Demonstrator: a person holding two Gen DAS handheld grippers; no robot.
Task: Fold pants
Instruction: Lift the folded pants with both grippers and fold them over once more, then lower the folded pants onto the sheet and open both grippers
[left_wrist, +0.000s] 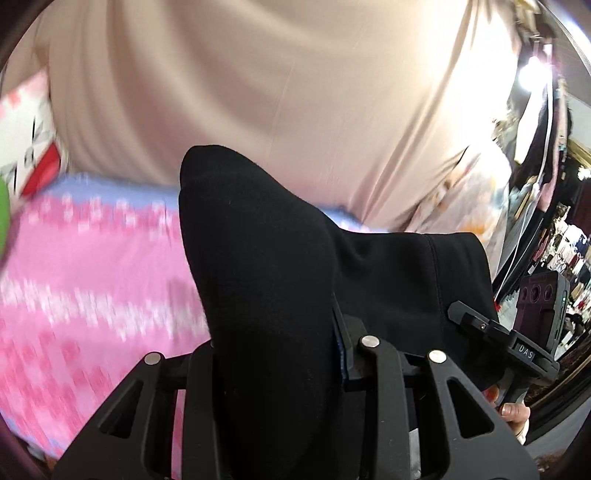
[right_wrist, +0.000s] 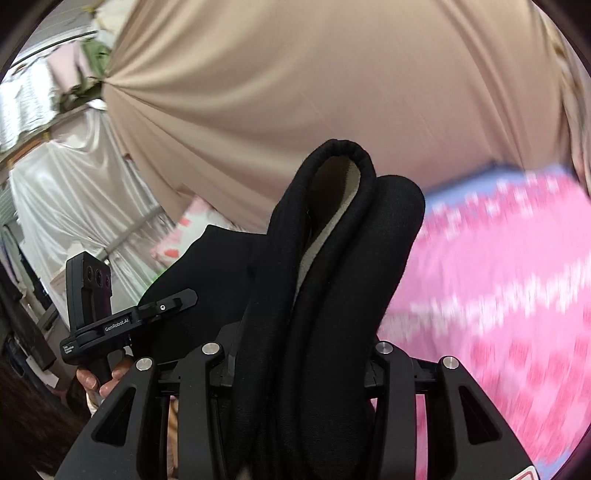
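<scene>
Both grippers' jaws clamp bunched black pants (left_wrist: 266, 266) between them.

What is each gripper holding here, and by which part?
Both grip the black fabric pants: the right gripper on a bunched hemmed edge, the left gripper on a folded part; which part is unclear.

Black pants (left_wrist: 266, 280) with a pale cream lining (right_wrist: 325, 236) rise between black grippers. Bedcover (left_wrist: 92, 266): pink with blurred white and deeper pink checks and a light blue border. Backdrop: plain beige curtain (right_wrist: 295, 81) beside a glossy white drape (right_wrist: 74, 199).
</scene>
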